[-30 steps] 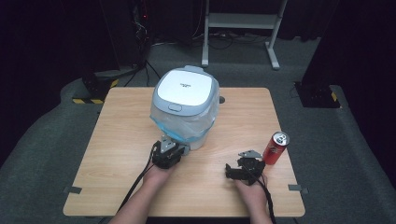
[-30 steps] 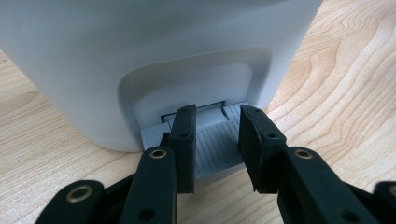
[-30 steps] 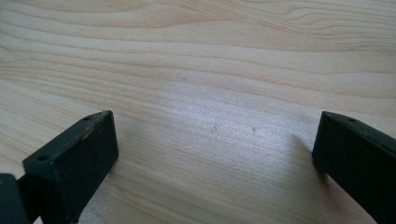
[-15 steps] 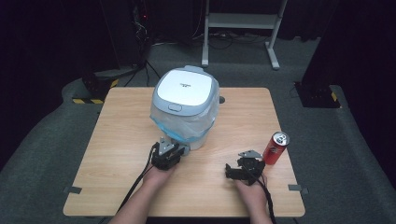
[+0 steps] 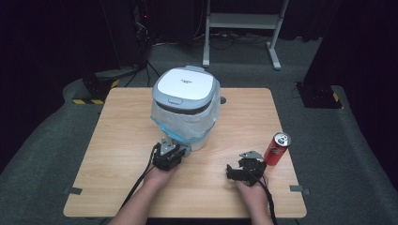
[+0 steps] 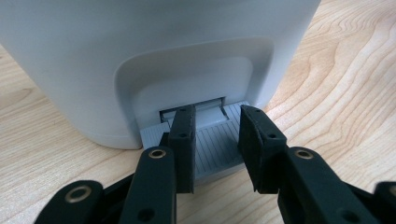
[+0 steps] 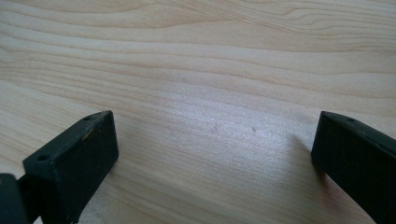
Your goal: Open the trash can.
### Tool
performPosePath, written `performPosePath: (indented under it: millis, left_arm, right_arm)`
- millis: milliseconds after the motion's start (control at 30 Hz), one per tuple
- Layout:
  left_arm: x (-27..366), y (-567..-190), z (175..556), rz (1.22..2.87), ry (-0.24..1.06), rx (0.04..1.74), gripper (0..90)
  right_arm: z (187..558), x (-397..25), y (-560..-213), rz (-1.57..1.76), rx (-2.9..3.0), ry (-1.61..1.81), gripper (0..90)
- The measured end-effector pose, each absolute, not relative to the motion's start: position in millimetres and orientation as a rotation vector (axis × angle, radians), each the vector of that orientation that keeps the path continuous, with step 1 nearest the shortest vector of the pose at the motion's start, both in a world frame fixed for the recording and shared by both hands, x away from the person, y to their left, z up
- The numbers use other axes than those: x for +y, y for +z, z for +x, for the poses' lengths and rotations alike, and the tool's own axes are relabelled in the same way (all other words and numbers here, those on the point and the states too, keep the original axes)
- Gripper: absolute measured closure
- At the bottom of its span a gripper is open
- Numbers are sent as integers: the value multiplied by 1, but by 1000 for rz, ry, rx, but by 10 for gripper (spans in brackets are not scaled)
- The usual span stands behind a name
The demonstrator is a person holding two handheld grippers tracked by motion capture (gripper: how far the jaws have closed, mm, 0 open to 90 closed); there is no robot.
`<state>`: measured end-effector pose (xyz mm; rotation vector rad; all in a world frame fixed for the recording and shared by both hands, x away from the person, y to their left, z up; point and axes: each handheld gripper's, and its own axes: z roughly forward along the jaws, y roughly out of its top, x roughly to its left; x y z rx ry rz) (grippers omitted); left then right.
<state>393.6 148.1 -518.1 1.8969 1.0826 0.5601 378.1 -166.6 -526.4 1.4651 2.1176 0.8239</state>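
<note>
Left gripper (image 6: 212, 140) poised, jaws apart, over ribbed grey foot pedal (image 6: 212, 149) of white lidded plastic bin (image 5: 186, 105), mid-table. Stiff, light, likely tippy: press pedal squarely. Right gripper (image 5: 244, 169) wide open.

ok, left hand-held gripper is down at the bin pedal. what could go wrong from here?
1. The left hand-held gripper sits with jaws apart over the ribbed grey foot pedal of the white lidded plastic bin; a press off-centre might slip off the pedal.
2. The bin looks light, so a forward push may slide it across the light wooden table.
3. The red soda can stands close to the open right hand-held gripper; a careless swing could tip it.
</note>
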Motion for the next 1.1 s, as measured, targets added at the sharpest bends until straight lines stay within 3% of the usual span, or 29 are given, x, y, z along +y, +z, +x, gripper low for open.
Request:
performPosePath:
  millis: [367,1100]
  left_arm:
    - [140,-520,398,1990,577,1091,634]
    - [141,-520,401,1988,545,1109,634]
  right_arm:
    - [378,-167,-526,1464,2118,825,2]
    - [376,-168,-523,1407,2145,822,22]
